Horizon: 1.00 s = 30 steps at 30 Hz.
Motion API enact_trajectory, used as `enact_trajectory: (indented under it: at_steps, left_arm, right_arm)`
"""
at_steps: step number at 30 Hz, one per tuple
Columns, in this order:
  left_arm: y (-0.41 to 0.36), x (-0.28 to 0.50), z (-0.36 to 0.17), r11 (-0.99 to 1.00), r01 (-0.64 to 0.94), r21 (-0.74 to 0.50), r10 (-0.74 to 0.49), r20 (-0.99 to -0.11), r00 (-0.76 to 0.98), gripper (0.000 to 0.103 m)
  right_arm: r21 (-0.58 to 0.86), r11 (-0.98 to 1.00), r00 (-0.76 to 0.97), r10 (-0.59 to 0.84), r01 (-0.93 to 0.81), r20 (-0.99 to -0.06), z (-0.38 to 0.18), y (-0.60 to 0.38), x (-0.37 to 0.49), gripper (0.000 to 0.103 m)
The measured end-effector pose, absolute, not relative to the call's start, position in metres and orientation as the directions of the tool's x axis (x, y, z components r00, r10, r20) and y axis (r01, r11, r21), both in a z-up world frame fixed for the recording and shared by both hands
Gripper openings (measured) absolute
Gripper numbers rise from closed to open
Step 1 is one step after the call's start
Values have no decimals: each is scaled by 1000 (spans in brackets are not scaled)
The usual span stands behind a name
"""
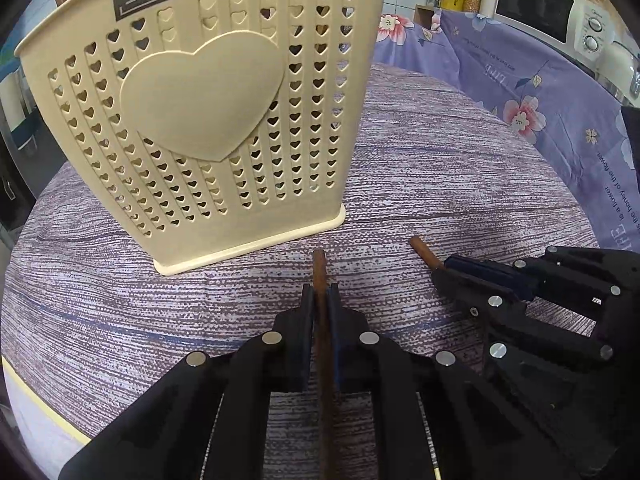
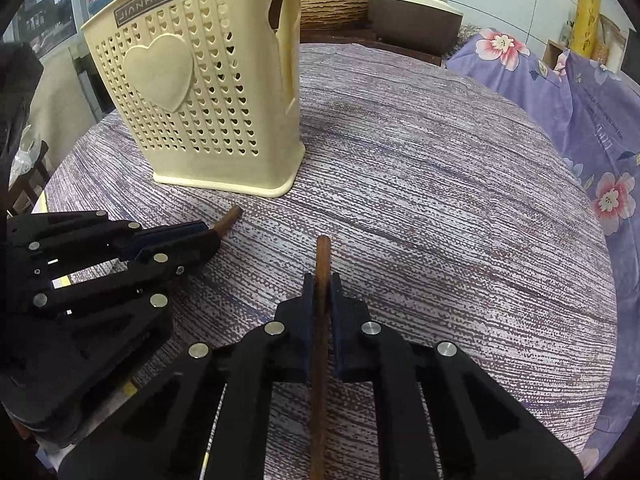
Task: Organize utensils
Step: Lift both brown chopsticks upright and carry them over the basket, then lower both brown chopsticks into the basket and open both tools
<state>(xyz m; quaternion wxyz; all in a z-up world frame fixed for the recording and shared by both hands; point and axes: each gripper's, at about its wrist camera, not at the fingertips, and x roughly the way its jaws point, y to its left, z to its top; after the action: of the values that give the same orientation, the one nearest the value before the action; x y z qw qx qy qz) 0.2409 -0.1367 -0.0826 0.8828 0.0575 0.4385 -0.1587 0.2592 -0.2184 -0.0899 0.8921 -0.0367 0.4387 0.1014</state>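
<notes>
A: Each gripper clamps one brown wooden chopstick: the left gripper (image 1: 321, 294) holds the left chopstick (image 1: 323, 344), the right gripper (image 2: 321, 286) the right chopstick (image 2: 320, 344), tips pointing forward above the table.

B: Farther back, the cream holder (image 1: 200, 112), pierced with hearts, stands upright on the striped purple cloth (image 2: 440, 200); a microwave (image 1: 548, 12) sits far right.

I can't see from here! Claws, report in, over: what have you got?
Left claw shut on one brown chopstick. Right claw shut on the other chopstick. Cream holder upright ahead on the tablecloth, nothing between.
</notes>
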Motion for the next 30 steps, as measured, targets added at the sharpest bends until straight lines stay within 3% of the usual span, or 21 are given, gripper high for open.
enact_trajectory:
  at_steps: [7,21,25,30]
  left_arm:
    - [-116,229,-57,943,327,-65,-262,-749,609,8]
    - [-40,161,72,944,306,-122,-326,-477,817,8]
    - [-35,151,89,948,295,-118,-317,-425,848,8]
    - [-40,153,89,949,297,-106,-313,-422,851,8]
  right_arm:
    - [91,973,644,209,-211,-736,-67,-224,246,8]
    - [123,959,844,283,-255,-456,64,-243,159,8]
    - [143,954,855,300,-264,-423,80,-244,149,8]
    - [141,954,856,298,-263,-423,83,-237,149,8]
